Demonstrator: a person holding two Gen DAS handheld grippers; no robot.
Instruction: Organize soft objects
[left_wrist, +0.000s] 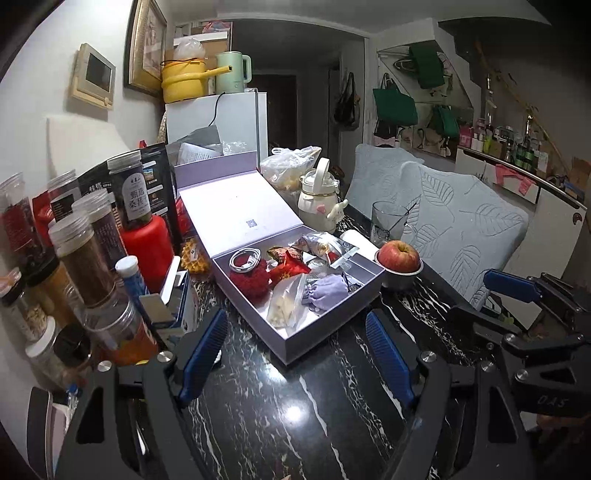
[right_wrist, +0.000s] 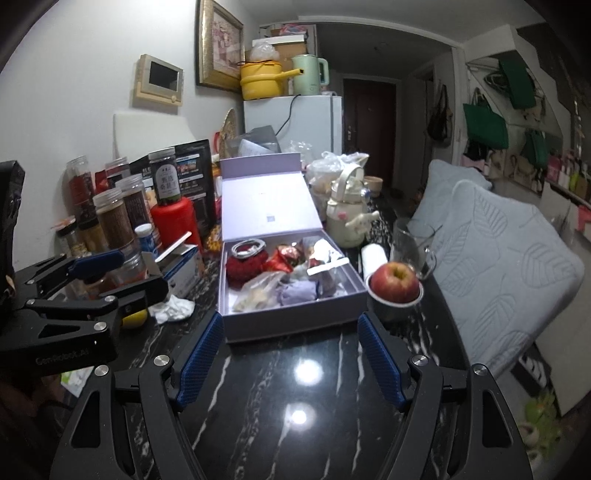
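Note:
An open lavender box (left_wrist: 332, 323) (right_wrist: 291, 325) sits on the black marble table, its lid standing up behind it. Inside lie a red knitted pouch (left_wrist: 251, 275) (right_wrist: 245, 267), a lavender drawstring pouch (left_wrist: 327, 291) (right_wrist: 297, 293), a clear plastic bag (left_wrist: 284, 306) (right_wrist: 258, 293), red and foil packets (left_wrist: 321, 245) and a white coiled cable (left_wrist: 243, 256). My left gripper (left_wrist: 295, 354) (right_wrist: 140, 273) is open and empty, short of the box's near left corner. My right gripper (right_wrist: 291, 350) (left_wrist: 495, 295) is open and empty just before the box's front wall.
A red apple (left_wrist: 399, 256) (right_wrist: 395, 282) sits in a metal bowl right of the box. A glass (right_wrist: 410, 243) and a cream kettle (right_wrist: 347, 214) stand behind it. Several jars (left_wrist: 85, 258) and a red bottle (left_wrist: 147, 247) crowd the left. Cushioned chairs (right_wrist: 498, 258) line the right edge.

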